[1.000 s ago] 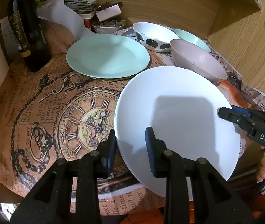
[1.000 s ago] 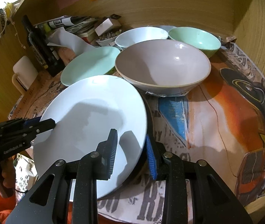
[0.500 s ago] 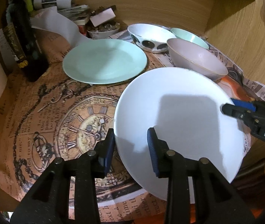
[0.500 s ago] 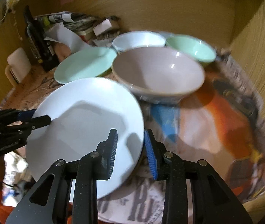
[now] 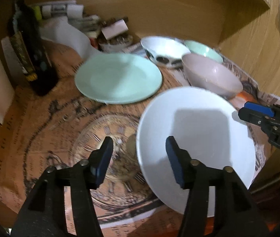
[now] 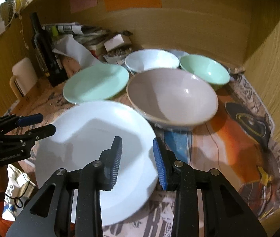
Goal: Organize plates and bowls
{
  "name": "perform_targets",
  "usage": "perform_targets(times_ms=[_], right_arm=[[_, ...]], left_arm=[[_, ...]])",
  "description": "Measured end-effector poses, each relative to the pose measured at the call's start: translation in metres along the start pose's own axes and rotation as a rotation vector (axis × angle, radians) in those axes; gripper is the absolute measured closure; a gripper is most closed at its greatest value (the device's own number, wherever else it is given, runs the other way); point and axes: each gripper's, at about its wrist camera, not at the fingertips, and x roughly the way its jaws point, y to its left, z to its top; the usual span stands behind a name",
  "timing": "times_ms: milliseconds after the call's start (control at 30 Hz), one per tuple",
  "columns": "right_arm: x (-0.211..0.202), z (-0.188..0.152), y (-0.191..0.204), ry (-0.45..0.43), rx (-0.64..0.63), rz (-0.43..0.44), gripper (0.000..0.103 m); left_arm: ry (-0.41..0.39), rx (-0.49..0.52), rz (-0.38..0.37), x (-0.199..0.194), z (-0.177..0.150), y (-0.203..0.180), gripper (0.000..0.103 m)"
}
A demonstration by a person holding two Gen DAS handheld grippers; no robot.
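Fingers (image 5: 104, 158) of our left gripper (image 5: 139, 140) have just been opening and now stand released. Their ribbed blue pads sit on either side of the near rim of the white plate (image 5: 199, 130) without pressing it. On the plate's far right edge, our right gripper (image 6: 137, 139) is clenched on the rim, one black finger over the glossy face and the blue-padded one at the outer edge.

We see the white plate as a wide, smooth, shallow disc of glazed ceramic. It tilts a little, and its near part reaches past the edge of the surface (image 5: 41, 118). That surface is covered by a printed sheet in browns and oranges, with an ornate clock face (image 5: 104, 138) just left of the plate.

Just behind the white plate stands a pale pink bowl (image 5: 211, 77), deep, round and shiny. Behind and to the left lies a flat mint-green plate (image 5: 118, 81) with the same glaze. Further back from the white plate are a white bowl with dark spots (image 5: 163, 49) on its outside and a mint-green bowl (image 5: 203, 50). Well off to the left of the white plate stands a tall dark bottle (image 5: 31, 55), with folded newspapers (image 5: 64, 11) beyond it against the wood-grain wall (image 5: 179, 9).
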Motion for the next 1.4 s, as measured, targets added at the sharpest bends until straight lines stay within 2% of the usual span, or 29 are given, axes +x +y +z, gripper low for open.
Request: perform_targets(times_ms=[200,267,300,333,433,667,800,933,1200,1300,1367,1400], right_arm=[[-0.007,0.023,0.009,-0.076,-0.018,0.019,0.054],[-0.008,0.032,0.012,-0.103,-0.024,0.023,0.045],[-0.008,0.037,0.014,-0.114,-0.026,0.028,0.043],[-0.008,0.043,0.016,-0.124,-0.029,0.034,0.042],[-0.004,0.059,0.02,-0.132,-0.042,0.047,0.042],[0.019,0.093,0.031,-0.101,-0.057,0.089,0.039],[0.044,0.108,0.038,-0.045,-0.07,0.104,0.039],[0.079,0.12,0.041,0.058,-0.07,0.124,0.039],[0.141,0.132,0.036,0.252,-0.03,0.135,0.039],[0.157,0.135,0.033,0.308,-0.012,0.129,0.046],[0.166,0.136,0.031,0.342,-0.001,0.131,0.056],[0.17,0.136,0.032,0.353,-0.002,0.129,0.057]], left_arm=[[-0.103,-0.005,0.035,-0.028,0.018,0.014,0.041],[-0.134,-0.017,0.057,-0.035,0.025,0.022,0.03],[-0.146,-0.023,0.062,-0.037,0.028,0.027,0.018],[-0.165,-0.034,0.069,-0.039,0.032,0.031,0.012],[-0.194,-0.057,0.093,-0.044,0.042,0.046,0.009],[-0.158,-0.107,0.11,-0.03,0.068,0.082,0.007],[-0.122,-0.103,0.131,-0.012,0.08,0.097,0.007],[-0.075,-0.09,0.139,0.01,0.089,0.105,0.007],[0.021,-0.081,0.077,0.05,0.102,0.118,0.007],[0.038,-0.086,0.066,0.06,0.104,0.121,0.009],[0.048,-0.079,0.06,0.065,0.105,0.122,0.016],[0.056,-0.075,0.055,0.067,0.105,0.123,0.021]])
